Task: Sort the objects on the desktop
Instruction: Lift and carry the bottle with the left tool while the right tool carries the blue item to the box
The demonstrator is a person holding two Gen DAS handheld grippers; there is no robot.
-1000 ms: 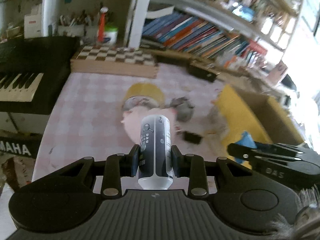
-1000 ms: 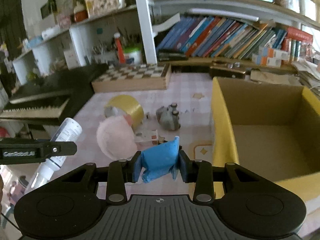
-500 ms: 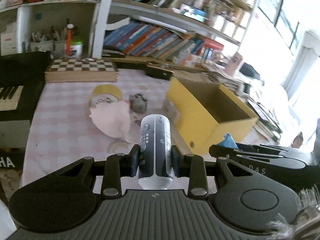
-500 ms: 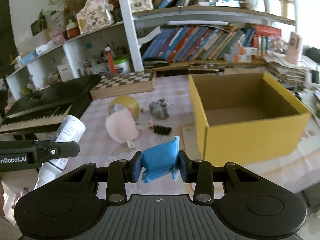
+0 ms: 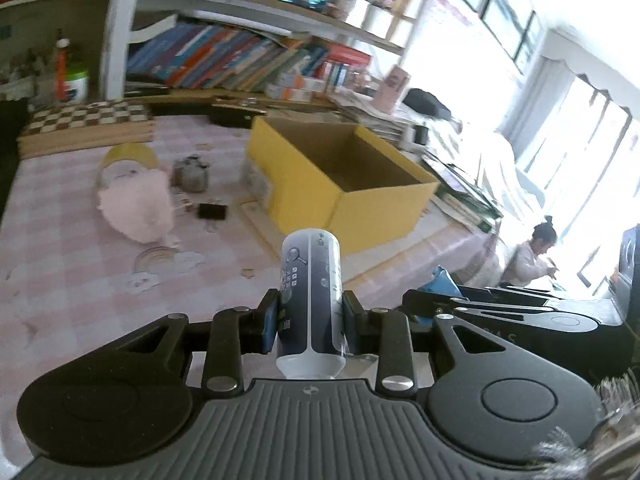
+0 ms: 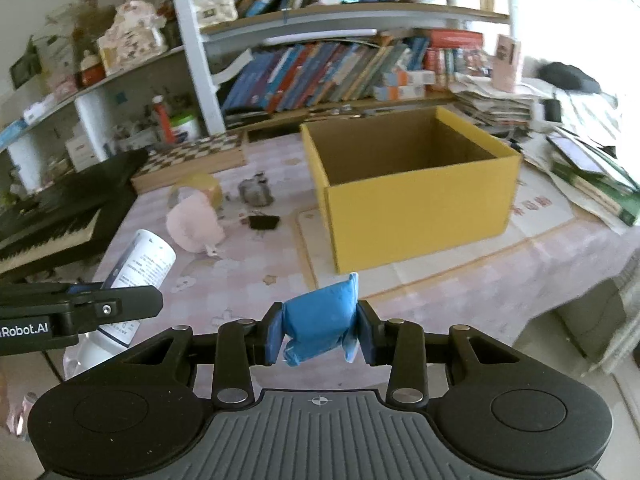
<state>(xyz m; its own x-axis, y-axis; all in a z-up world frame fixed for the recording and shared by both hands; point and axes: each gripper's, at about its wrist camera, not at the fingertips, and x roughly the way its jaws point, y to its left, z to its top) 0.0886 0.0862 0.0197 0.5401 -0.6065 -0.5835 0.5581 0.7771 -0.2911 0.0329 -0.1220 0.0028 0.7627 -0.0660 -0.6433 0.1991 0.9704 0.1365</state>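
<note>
The left gripper (image 5: 310, 322) is clenched on a white-and-dark-blue cylindrical plastic tube (image 5: 310, 300) with small printed icons; its pads press the tube's lower sides, and the tube's flat white end faces the camera. In the right wrist view the same tube (image 6: 140, 268) shows white with fine print, slanting up out of the left gripper's black finger (image 6: 120, 306).

The right gripper (image 6: 319, 334) is closed on a soft blue plastic packet (image 6: 320, 324), crumpled and glossy, with a crimped seam sticking up at its top right corner. Both pads squeeze the packet's sides, and it bulges between them. In the left wrist view a blue corner of the packet (image 5: 442, 282) peeks above the right gripper's black fingers.

Both grippers hang above the near part of a table covered in a pale pink checked cloth (image 6: 440, 292) with faint cartoon prints. On the cloth stands an open yellow cardboard box (image 6: 416, 208), brown inside, with straight, stiff walls. To its left lie a fluffy pink round plush (image 6: 196, 226), a roll of yellow tape (image 6: 204, 188) touching the plush from behind, a lumpy grey object (image 6: 256, 194) that is too blurred to identify, and a small black rectangular thing (image 6: 264, 222). Farther back is a wooden chessboard box (image 6: 192, 158) with a brown and cream chequered top, and at the left edge is a black keyboard with white keys (image 6: 48, 216).
</note>
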